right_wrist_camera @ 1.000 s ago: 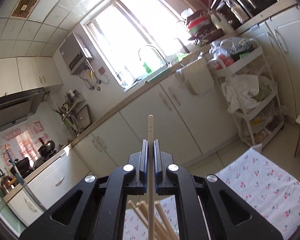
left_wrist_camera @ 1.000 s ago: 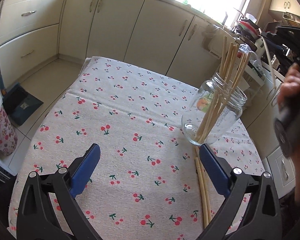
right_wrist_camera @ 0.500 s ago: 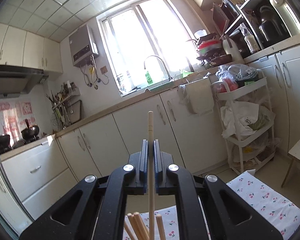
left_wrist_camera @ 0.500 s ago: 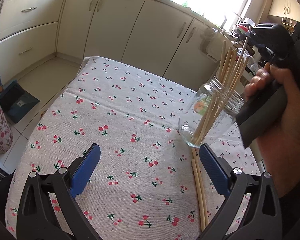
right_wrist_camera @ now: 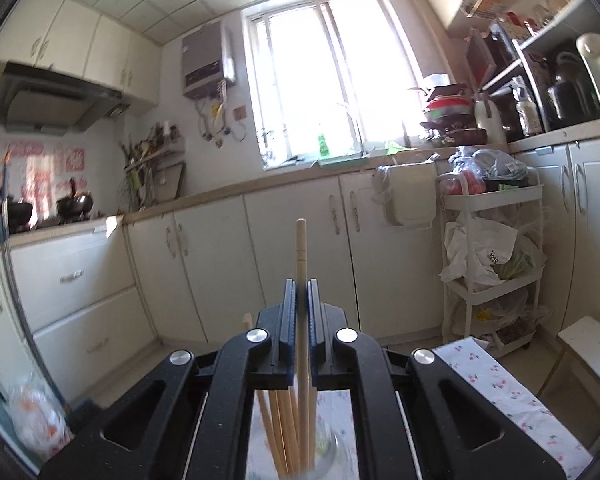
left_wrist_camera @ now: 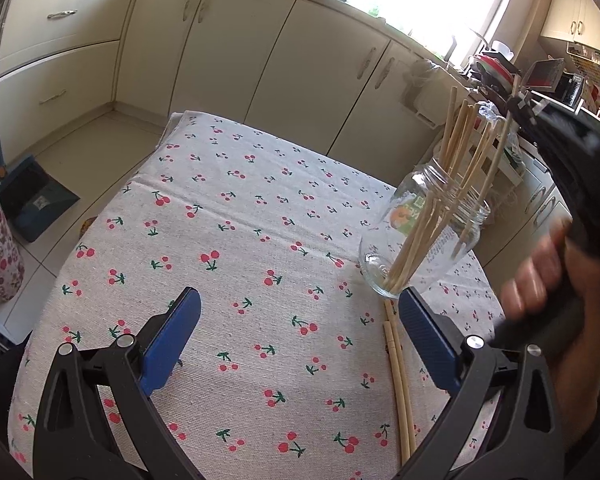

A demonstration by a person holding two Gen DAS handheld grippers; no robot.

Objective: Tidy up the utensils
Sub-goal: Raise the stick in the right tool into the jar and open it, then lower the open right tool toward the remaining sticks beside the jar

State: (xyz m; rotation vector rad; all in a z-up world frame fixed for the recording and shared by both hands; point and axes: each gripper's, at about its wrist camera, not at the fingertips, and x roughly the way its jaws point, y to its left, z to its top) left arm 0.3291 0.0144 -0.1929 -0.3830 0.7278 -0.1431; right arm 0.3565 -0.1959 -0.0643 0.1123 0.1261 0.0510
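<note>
— Pale wood: what do the chopsticks look like from the left wrist?

— Thin, round, light sticks. A bundle of chopsticks (left_wrist_camera: 456, 184) stands slanted in a clear glass jar (left_wrist_camera: 422, 236) at the right side of the cherry-print tablecloth (left_wrist_camera: 236, 240). Two more loose chopsticks (left_wrist_camera: 400, 380) lie flat on the cloth just in front of the jar. The left gripper (left_wrist_camera: 300, 340) hovers over the cloth, its blue pads spread wide with nothing between them. At the far right a hand (left_wrist_camera: 548, 300) holds the right gripper's handle, blurred.

— And from the right wrist?

— The right gripper (right_wrist_camera: 301, 296) is clenched on a single chopstick (right_wrist_camera: 301, 248), which stands upright, its blunt end above the jaws. Below the jaws, its lower part runs down among the bundle in the jar's mouth (right_wrist_camera: 328, 456), which is blurred.
</note>
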